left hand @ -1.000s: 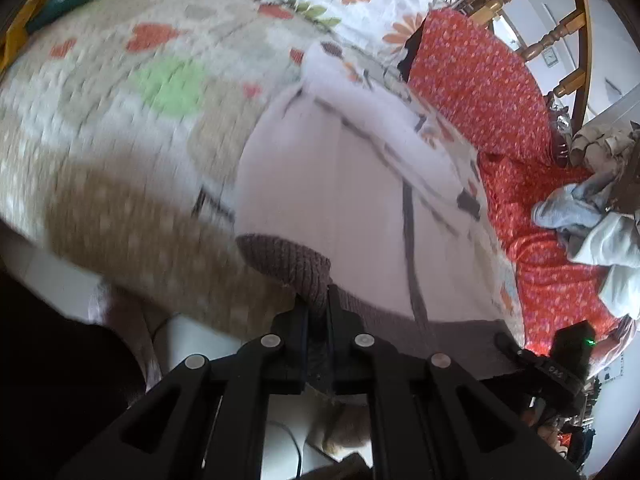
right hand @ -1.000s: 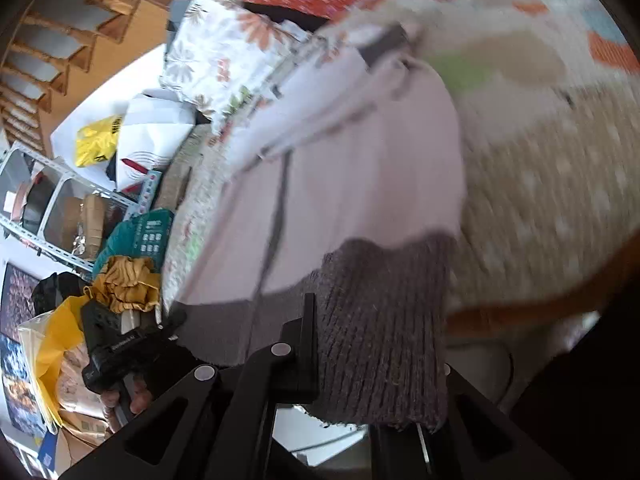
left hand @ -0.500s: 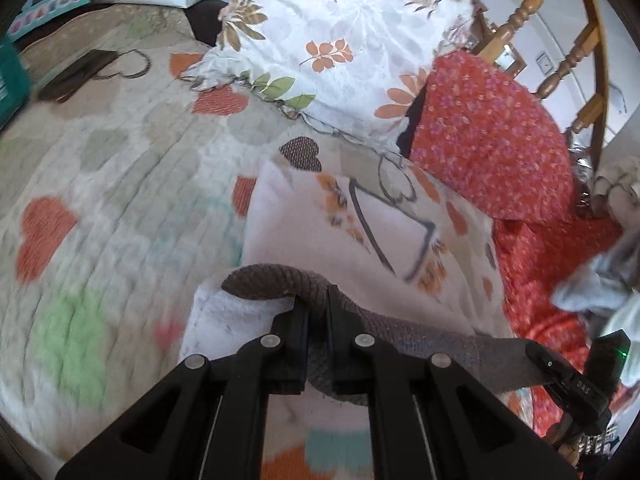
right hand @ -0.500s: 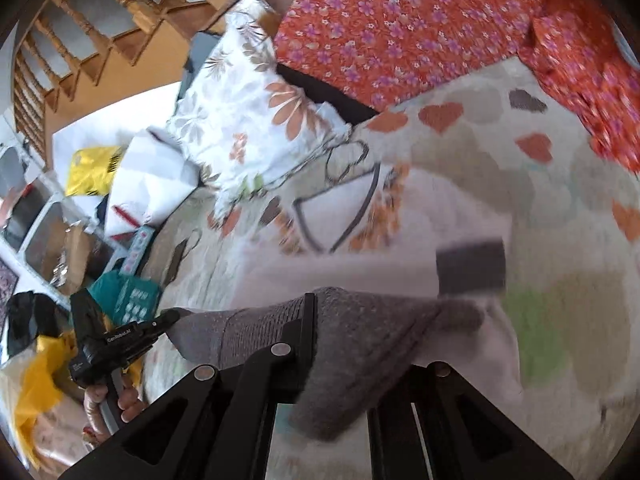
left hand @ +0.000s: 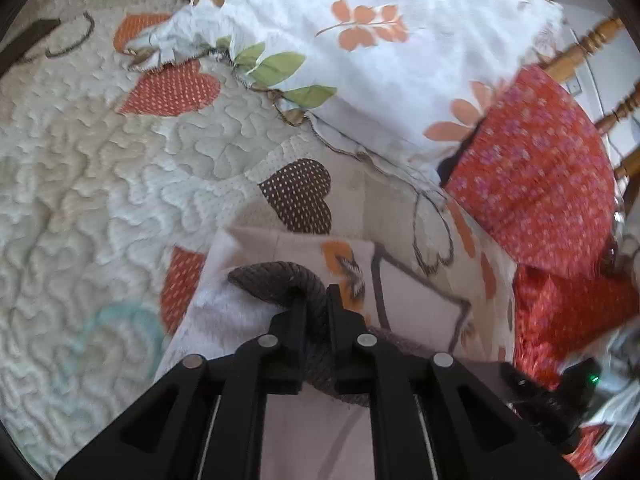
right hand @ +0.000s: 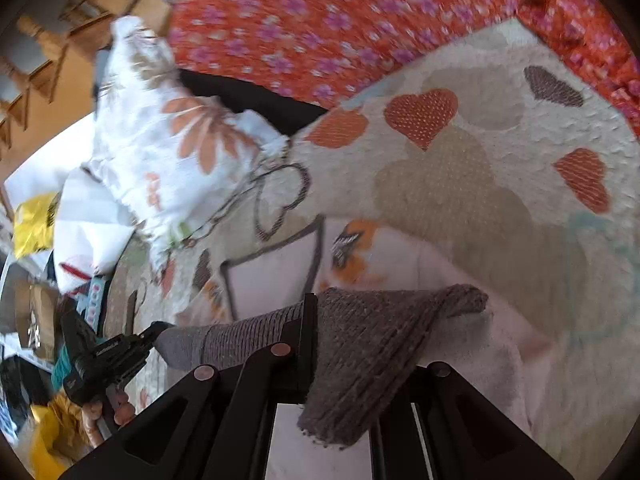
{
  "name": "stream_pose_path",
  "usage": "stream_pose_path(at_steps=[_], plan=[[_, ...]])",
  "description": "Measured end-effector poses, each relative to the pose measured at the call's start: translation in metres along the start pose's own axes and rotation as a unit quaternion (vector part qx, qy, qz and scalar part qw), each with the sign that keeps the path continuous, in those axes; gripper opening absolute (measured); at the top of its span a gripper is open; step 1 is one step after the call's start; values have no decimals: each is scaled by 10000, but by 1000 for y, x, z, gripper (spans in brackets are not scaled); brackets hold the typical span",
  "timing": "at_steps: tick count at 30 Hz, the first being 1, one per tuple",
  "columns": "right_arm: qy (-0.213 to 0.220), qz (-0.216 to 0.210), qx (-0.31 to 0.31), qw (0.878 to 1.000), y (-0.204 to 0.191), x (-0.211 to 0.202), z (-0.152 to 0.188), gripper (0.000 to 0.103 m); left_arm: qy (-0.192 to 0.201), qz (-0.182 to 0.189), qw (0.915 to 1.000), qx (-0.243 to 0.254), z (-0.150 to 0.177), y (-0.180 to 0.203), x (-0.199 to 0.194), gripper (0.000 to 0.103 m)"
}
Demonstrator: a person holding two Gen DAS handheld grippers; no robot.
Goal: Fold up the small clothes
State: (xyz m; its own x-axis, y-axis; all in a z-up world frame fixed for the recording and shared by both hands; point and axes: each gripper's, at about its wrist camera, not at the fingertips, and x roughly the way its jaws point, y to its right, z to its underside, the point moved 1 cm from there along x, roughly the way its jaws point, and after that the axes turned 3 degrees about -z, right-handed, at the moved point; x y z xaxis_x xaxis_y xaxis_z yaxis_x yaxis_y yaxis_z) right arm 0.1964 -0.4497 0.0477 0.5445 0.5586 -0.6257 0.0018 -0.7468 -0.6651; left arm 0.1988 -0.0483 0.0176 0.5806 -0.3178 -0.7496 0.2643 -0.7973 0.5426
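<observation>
A small pale pink garment [left hand: 256, 312] with a grey ribbed hem [left hand: 276, 280] and an orange print lies on the heart-patterned quilt [left hand: 100, 184]. My left gripper [left hand: 316, 300] is shut on one corner of the hem. My right gripper [right hand: 348, 320] is shut on the other hem corner [right hand: 384, 320]; the knit drapes over its fingers. The hem stretches between both grippers, carried over the upper half of the garment [right hand: 276, 268]. The left gripper [right hand: 108, 356] shows in the right wrist view, and the right gripper [left hand: 552, 396] in the left wrist view.
A white floral pillow [left hand: 380, 40] and a red floral pillow [left hand: 536, 176] lie just beyond the garment. Wooden stair rails [left hand: 592, 48] stand behind. Clutter with a yellow bag [right hand: 32, 224] lies off the quilt's left in the right wrist view.
Both grippers carried the grey hem up off the bed edge and forward over the garment toward the pillows, folding the lower part onto the upper part. Both stayed shut.
</observation>
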Motion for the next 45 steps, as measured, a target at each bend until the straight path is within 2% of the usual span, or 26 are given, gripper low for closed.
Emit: stream_pose_path(at_steps=[2, 3, 4, 6, 9, 10, 11, 13, 14, 16, 19, 21, 23, 25, 26, 28, 29, 33, 35, 36, 38, 40, 43, 44, 45], plan=[[-88, 51, 70, 9999, 11, 19, -5, 6, 47, 51, 9998, -169, -8, -3, 10, 30], [-157, 131, 90, 9997, 16, 28, -7, 7, 139, 47, 9997, -208, -12, -5, 12, 47], [-230, 186, 109, 9995, 21, 35, -8, 8, 289, 67, 9992, -273, -16, -8, 12, 58], [-337, 90, 237, 9991, 32, 46, -9, 9, 388, 113, 9982, -438, -20, -14, 11, 66], [-280, -189, 464, 9984, 41, 44, -16, 16, 331, 249, 9965, -727, -23, -23, 10, 67], [-190, -190, 478, 9985, 42, 41, -18, 27, 272, 225, 9964, -774, -21, -25, 9, 67], [-40, -163, 475, 9987, 43, 35, -21, 45, 250, 185, 9964, -783, -19, -26, 7, 68], [239, -137, 508, 9983, 44, 22, -26, 62, 247, 97, 9972, -694, -14, -24, 3, 68], [372, -71, 559, 9977, 46, 14, -28, 65, 230, 21, 9982, -553, -11, -20, 0, 68], [606, -22, 650, 9960, 49, -2, -33, 66, 217, -196, 9994, -202, -5, -12, -7, 68], [739, 68, 589, 9955, 44, -16, -33, 67, 286, -434, 9986, 67, 3, -9, -21, 68], [634, 54, 326, 9974, 28, -16, -28, 67, 371, -558, 9976, 187, 8, -9, -39, 68], [378, -56, -122, 9992, -1, -5, -15, 66, 469, -849, 9950, 241, 15, -13, -65, 68], [120, -38, -590, 9982, -28, 8, 1, 61, 531, -1122, 9919, 262, 23, -21, -90, 68], [-66, -27, -905, 9959, -47, 19, 12, 50, 576, -1241, 9903, 258, 28, -25, -102, 69], [-461, -66, -1397, 9891, -81, 47, 35, 39, 658, -1340, 9886, 197, 41, -38, -126, 80], [-637, -149, -1579, 9853, -97, 63, 47, 37, 706, -1326, 9886, 118, 51, -49, -137, 82], [-1087, -201, -1801, 9774, -149, 133, 70, 37, 628, -1436, 9876, 83, 71, -82, -144, 83], [-1278, 204, -2160, 9678, -176, 171, 75, 36, 588, -1525, 9864, 187, 71, -96, -143, 83], [-1167, 493, -2389, 9627, -191, 185, 73, 37, 607, -1561, 9858, 142, 71, -102, -145, 83], [-1066, 785, -2699, 9538, -224, 212, 63, 38, 605, -1449, 9876, 7, 66, -115, -148, 83], [-1099, 849, -2759, 9511, -243, 233, 56, 38, 617, -1392, 9883, -64, 58, -124, -149, 83], [-1341, 948, -2917, 9423, -274, 266, 57, 39, 733, -1538, 9853, -111, 51, -133, -154, 83], [-1290, 998, -2990, 9402, -283, 267, 59, 39, 760, -1585, 9844, -115, 50, -134, -156, 83], [-1265, 859, -2980, 9422, -289, 263, 61, 39, 782, -1607, 9838, -119, 49, -136, -158, 83]])
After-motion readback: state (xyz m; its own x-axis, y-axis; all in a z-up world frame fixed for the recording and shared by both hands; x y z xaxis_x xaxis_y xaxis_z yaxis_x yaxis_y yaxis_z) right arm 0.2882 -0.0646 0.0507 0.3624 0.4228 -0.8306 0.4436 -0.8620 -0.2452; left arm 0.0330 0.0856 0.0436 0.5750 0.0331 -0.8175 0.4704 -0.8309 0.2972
